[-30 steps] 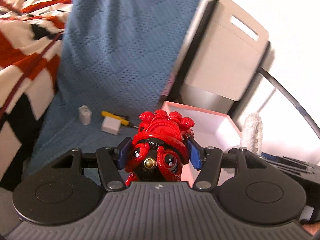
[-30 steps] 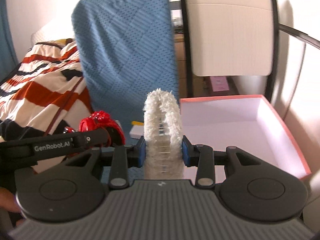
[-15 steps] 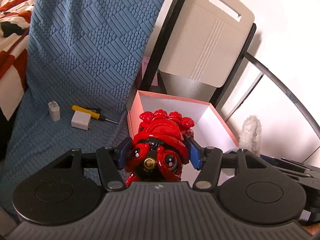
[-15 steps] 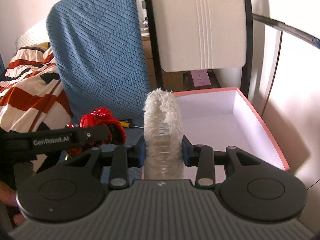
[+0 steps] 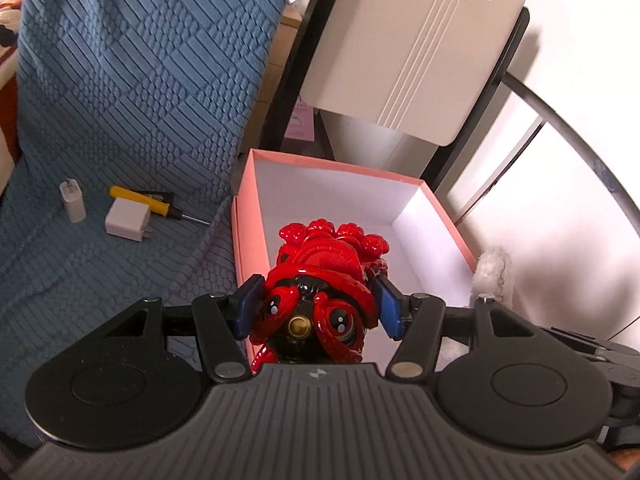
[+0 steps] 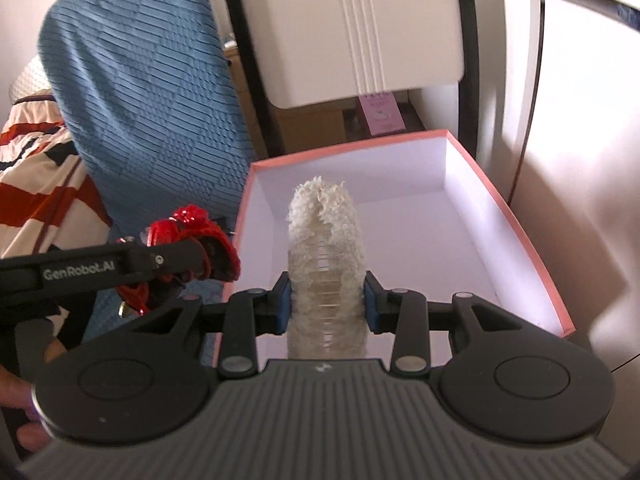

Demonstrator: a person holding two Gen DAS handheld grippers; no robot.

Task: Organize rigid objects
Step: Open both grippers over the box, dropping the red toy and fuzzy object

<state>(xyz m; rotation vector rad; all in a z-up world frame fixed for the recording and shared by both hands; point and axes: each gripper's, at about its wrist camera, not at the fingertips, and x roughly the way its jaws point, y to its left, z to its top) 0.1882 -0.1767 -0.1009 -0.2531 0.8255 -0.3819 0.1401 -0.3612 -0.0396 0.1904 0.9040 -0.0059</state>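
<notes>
Reading "GenRobot.AI" in white print along the black left gripper (image 6: 192,264) as seen from the right wrist view. Blue quilted cover (image 5: 132,92) draped over a chair seat and back, striped bedding (image 6: 36,184) beyond, a beige-backed chair (image 5: 408,48) behind, pale wall to the right. Pink box (image 5: 244,216) with white interior, open-topped, nothing resting on its floor. Left gripper (image 5: 316,308) clenched on a red figurine (image 5: 320,276), held above the box's near left corner. Right gripper (image 6: 326,304) clamped on a fluffy white-covered clear bottle (image 6: 324,248), poised over the box. Two white chargers (image 5: 126,220) and a yellow screwdriver (image 5: 148,200) lying on the cover beside the box.
</notes>
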